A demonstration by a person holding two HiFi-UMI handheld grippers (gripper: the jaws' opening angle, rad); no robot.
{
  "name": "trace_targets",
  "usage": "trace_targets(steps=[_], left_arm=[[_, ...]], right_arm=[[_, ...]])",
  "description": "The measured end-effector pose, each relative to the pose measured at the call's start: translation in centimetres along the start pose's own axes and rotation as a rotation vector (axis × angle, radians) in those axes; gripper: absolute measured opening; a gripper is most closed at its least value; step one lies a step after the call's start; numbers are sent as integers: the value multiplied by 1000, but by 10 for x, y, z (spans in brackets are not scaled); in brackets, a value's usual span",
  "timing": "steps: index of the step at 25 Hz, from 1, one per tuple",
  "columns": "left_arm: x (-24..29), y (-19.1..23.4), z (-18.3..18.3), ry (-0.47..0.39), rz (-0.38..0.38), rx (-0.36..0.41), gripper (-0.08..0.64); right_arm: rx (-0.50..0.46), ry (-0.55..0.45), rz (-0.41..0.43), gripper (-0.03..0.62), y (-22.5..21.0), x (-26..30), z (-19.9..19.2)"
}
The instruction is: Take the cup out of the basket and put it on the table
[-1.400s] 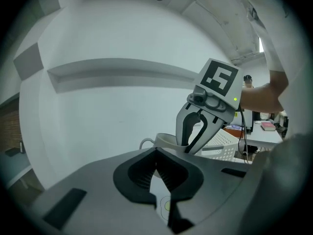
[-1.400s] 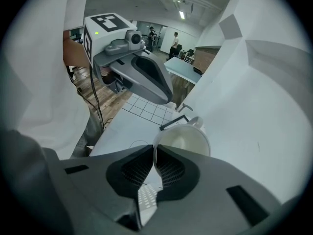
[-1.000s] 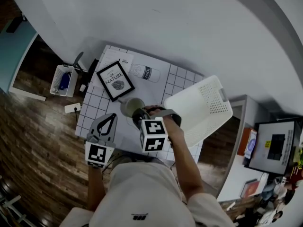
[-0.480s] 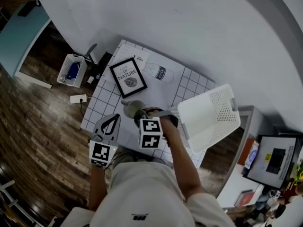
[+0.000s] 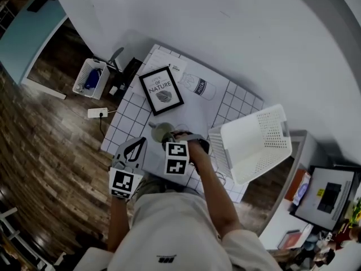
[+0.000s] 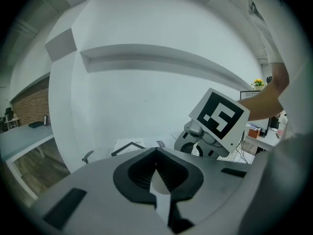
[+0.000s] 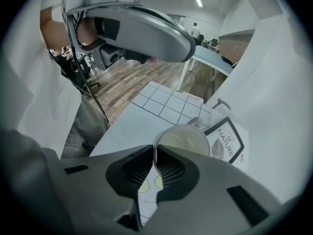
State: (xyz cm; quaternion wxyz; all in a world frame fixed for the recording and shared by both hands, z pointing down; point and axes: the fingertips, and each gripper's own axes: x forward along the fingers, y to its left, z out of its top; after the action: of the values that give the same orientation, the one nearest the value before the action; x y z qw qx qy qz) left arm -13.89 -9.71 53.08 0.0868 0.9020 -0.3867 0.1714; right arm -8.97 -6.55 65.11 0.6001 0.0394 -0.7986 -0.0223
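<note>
A pale green cup (image 5: 162, 132) is over the near part of the white grid-patterned table (image 5: 127, 126), left of the white perforated basket (image 5: 254, 143). My right gripper (image 5: 169, 141) is shut on the cup's rim. In the right gripper view its pads (image 7: 168, 168) pinch the near rim, and the cup (image 7: 185, 140) shows its cream inside and a handle on the far side. Whether its base rests on the table I cannot tell. My left gripper (image 5: 135, 141) hovers at the table's front edge, left of the cup, shut and empty (image 6: 156, 149).
A black-framed print (image 5: 162, 90) and a clear bottle lying on its side (image 5: 198, 86) sit at the back of the table. The basket hangs over the table's right edge. On the wooden floor to the left are a small bin (image 5: 90, 79) and a power strip (image 5: 98, 113).
The head view has shifted. My right gripper keeps its hold on the cup and sits slightly nearer the table's front edge. The left gripper stays beside it.
</note>
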Motion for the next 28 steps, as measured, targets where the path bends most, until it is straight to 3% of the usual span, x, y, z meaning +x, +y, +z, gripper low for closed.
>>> trace_targets(steps=[19, 28], left_arm=[[-6, 6, -21, 17, 2, -55, 5], [-10, 5, -22, 21, 20, -50, 5]], right_arm=[[-41, 82, 39, 32, 11, 44, 8], [-49, 71, 35, 34, 13, 46, 8]])
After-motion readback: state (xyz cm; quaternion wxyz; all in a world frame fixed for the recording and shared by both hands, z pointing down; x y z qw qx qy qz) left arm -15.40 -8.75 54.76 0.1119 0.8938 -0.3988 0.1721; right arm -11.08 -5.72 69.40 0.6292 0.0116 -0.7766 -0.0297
